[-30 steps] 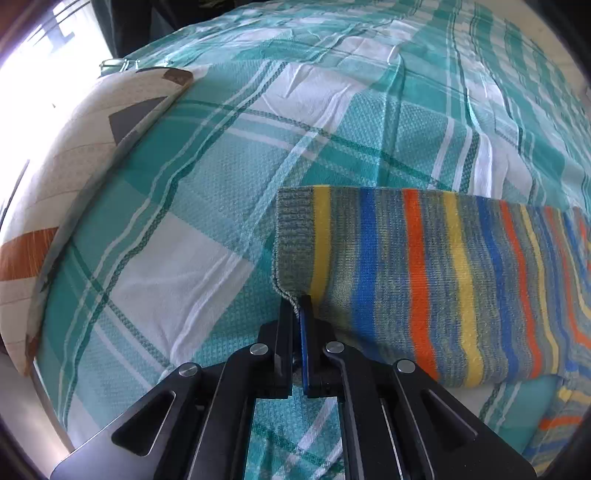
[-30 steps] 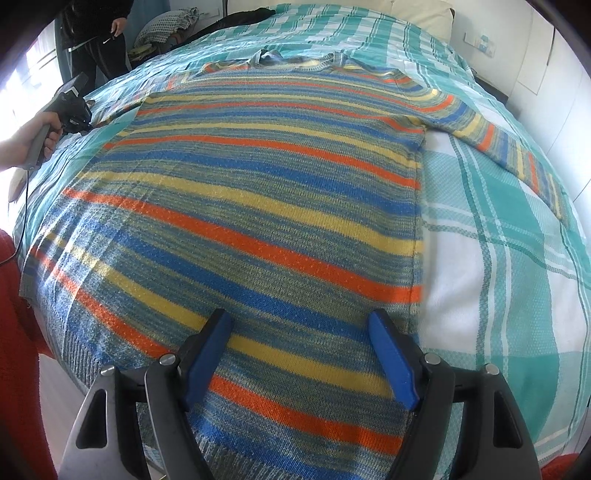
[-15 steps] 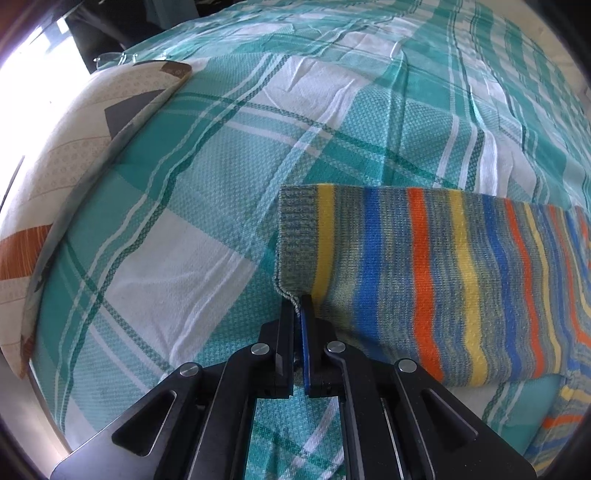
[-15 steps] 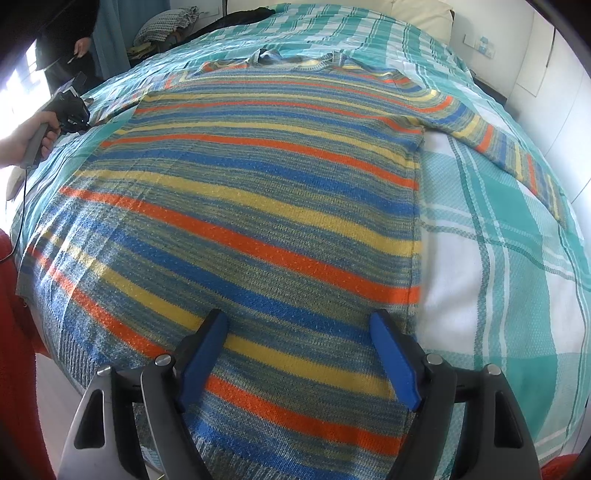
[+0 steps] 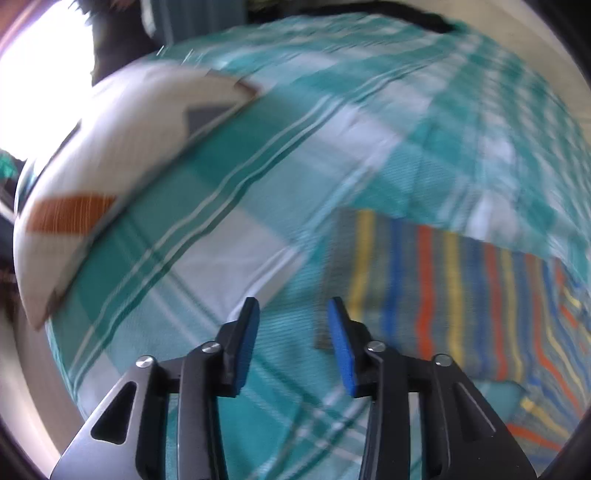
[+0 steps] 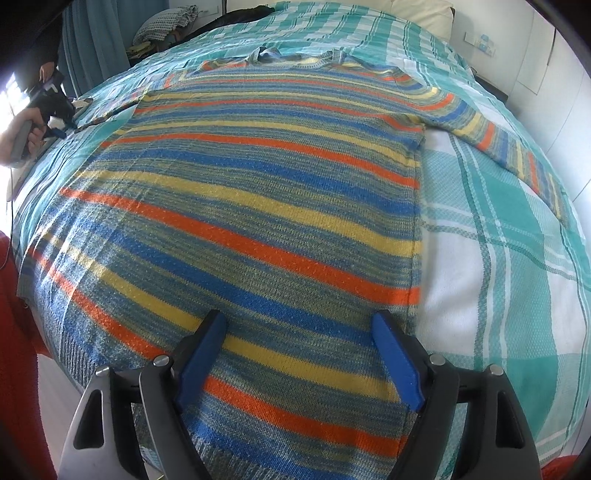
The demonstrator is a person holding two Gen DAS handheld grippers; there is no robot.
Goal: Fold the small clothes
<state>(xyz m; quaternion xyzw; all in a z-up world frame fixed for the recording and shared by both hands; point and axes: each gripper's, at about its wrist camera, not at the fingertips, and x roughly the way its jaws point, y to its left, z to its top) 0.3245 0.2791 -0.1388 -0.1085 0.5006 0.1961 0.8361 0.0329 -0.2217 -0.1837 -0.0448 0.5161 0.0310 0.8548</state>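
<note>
A striped knit sweater in blue, orange, yellow and grey lies spread flat on the bed. Its left sleeve lies flat in the left wrist view, cuff end toward the left. My left gripper is open and empty, just left of the cuff and lifted off it; the view is blurred. My right gripper is open and empty, hovering over the sweater's lower body near its right side seam. The right sleeve stretches out to the right. The left gripper also shows at the far left of the right wrist view.
The bed has a teal and white plaid cover. A white patterned pillow with orange and grey patches lies at the bed's left edge. Piled clothes sit beyond the far corner. Red fabric is at the near left.
My left gripper has let go of the sleeve cuff, opened, and pulled back and to the left. The sleeve now lies flat. The right gripper has barely moved.
</note>
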